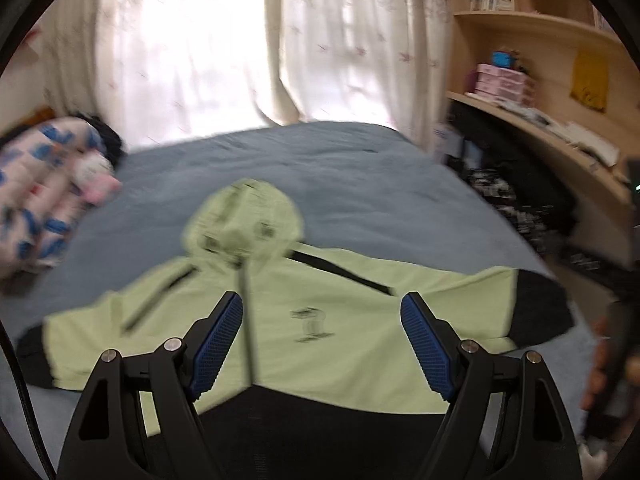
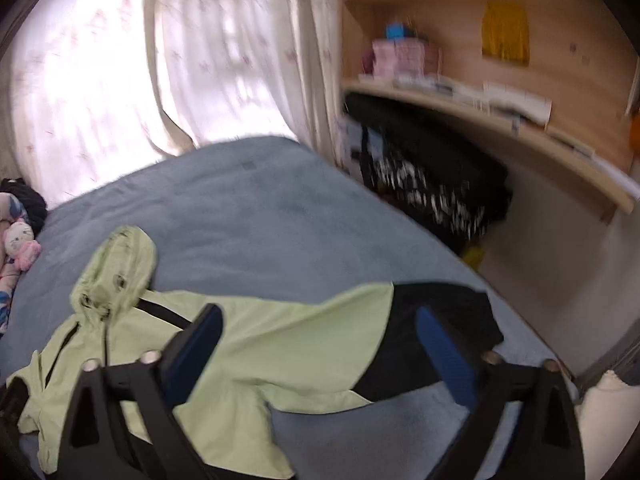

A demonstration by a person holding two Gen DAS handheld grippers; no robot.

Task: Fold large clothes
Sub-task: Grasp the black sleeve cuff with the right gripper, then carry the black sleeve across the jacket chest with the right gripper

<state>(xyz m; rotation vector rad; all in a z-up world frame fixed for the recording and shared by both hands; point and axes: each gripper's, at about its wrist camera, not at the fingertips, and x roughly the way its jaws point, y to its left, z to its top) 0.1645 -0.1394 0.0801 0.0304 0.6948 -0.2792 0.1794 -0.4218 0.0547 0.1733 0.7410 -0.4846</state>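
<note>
A light green hooded jacket point(image 1: 328, 320) with black cuffs and hem lies spread front-up on the blue-grey bed cover point(image 1: 320, 168), hood toward the curtained window and sleeves out to both sides. The left gripper point(image 1: 322, 344) hangs over the chest, jaws wide with nothing between them. The right gripper point(image 2: 320, 352) hangs over the black-cuffed sleeve point(image 2: 436, 320) near the bed's edge, jaws likewise wide and gripping nothing.

Each black, angular hand-held gripper, the left point(image 1: 322, 344) and the right point(image 2: 320, 356), carries triangular cut-out arms, silver round pivot screws and two fingers faced with textured blue pads point(image 1: 218, 344).
</note>
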